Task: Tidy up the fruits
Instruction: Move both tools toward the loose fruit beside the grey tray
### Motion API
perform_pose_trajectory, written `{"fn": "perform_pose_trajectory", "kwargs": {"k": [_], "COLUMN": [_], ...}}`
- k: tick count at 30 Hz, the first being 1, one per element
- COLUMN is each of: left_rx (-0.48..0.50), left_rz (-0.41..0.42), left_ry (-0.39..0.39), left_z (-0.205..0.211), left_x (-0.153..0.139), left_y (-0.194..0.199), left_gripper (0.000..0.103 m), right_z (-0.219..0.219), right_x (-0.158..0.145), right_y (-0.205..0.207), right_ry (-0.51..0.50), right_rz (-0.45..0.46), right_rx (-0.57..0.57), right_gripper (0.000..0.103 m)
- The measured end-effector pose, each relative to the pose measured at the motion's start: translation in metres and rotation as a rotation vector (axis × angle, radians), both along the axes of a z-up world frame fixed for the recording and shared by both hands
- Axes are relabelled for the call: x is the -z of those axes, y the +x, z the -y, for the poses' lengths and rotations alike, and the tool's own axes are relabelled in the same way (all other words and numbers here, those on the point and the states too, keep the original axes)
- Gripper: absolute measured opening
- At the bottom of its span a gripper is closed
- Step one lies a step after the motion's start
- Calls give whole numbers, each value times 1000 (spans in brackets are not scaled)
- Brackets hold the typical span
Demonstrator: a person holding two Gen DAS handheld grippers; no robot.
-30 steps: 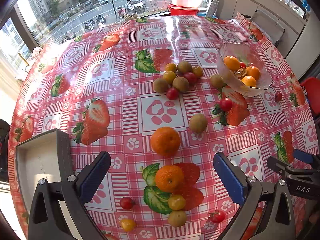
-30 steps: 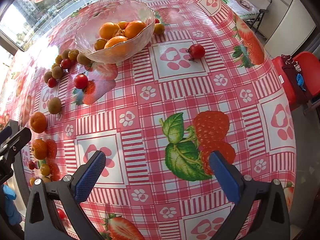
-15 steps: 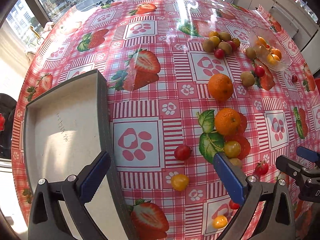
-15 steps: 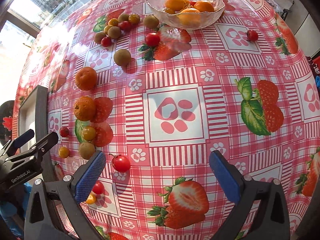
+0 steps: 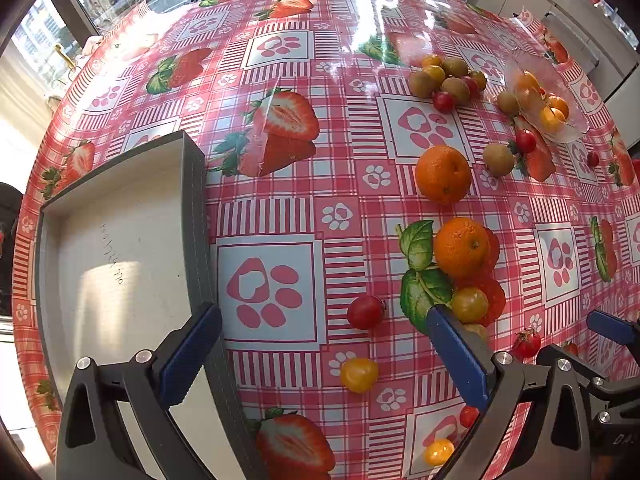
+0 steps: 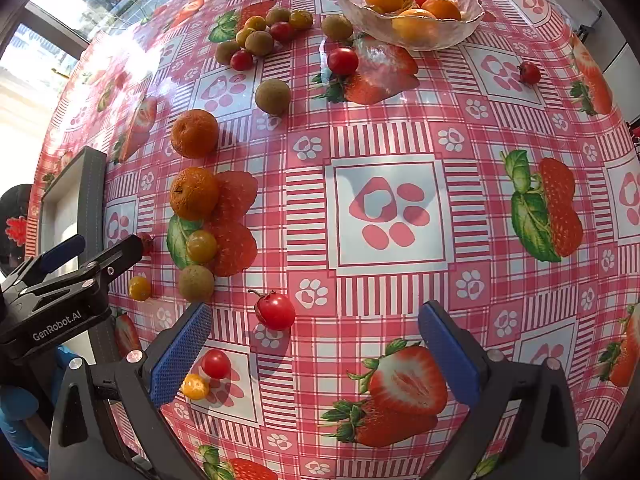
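Observation:
Fruit lies scattered on a strawberry-print tablecloth. Two oranges [image 5: 443, 173] [image 5: 461, 246] sit right of centre in the left wrist view, with a red cherry tomato [image 5: 365, 312] and a yellow one [image 5: 359, 375] nearer. A glass bowl [image 6: 404, 2] holding oranges stands at the far side. A grey tray [image 5: 116, 248], empty, lies at the left. My left gripper [image 5: 320, 356] is open and empty above the tray's right wall and the small tomatoes. My right gripper [image 6: 316, 354] is open and empty, with a red tomato [image 6: 275, 310] just ahead of it.
A cluster of small brown, yellow and red fruits [image 6: 260, 36] lies left of the bowl. A lone tomato [image 6: 529, 72] sits right of it. The left gripper shows at the left edge of the right wrist view [image 6: 68, 280]. Windows lie beyond the table's far edge.
Both grippers have swung left. The tray has come into full view under the left gripper, and the oranges and small tomatoes now lie in front of the right gripper. Both stayed open.

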State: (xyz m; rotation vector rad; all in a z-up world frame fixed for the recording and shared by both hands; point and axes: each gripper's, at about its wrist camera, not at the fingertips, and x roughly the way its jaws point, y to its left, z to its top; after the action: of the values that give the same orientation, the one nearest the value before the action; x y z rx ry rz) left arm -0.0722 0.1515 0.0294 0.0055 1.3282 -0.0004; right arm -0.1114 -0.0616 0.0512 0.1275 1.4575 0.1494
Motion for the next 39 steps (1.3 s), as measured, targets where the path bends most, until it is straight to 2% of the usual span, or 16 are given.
{"fn": "perform_pose_trajectory", "kwargs": {"k": [14, 31, 32, 33, 35, 39], "left_rx": [6, 28, 33, 37, 49, 36], "left_rz": [-22, -21, -17, -17, -38, -46], "left_ry": [11, 48, 55, 60, 61, 52], "left_z": [-9, 6, 7, 9, 12, 14], "left_x": [12, 18, 18, 19, 23, 27], "left_y": [7, 8, 8, 8, 9, 9], "left_gripper": [103, 103, 102, 94, 88, 88], "right_z": [-2, -9, -10, -12, -17, -31], "right_x": [2, 11, 12, 12, 13, 16], "right_y": [-6, -7, -7, -7, -6, -5], "right_ry": [-3, -23, -26, -30, -40, -64], "right_rz": [-14, -22, -21, -18, -6, 9], "right_rx": [-4, -10, -14, -20, -32, -61], "right_gripper": [103, 103, 103, 103, 103, 97]}}
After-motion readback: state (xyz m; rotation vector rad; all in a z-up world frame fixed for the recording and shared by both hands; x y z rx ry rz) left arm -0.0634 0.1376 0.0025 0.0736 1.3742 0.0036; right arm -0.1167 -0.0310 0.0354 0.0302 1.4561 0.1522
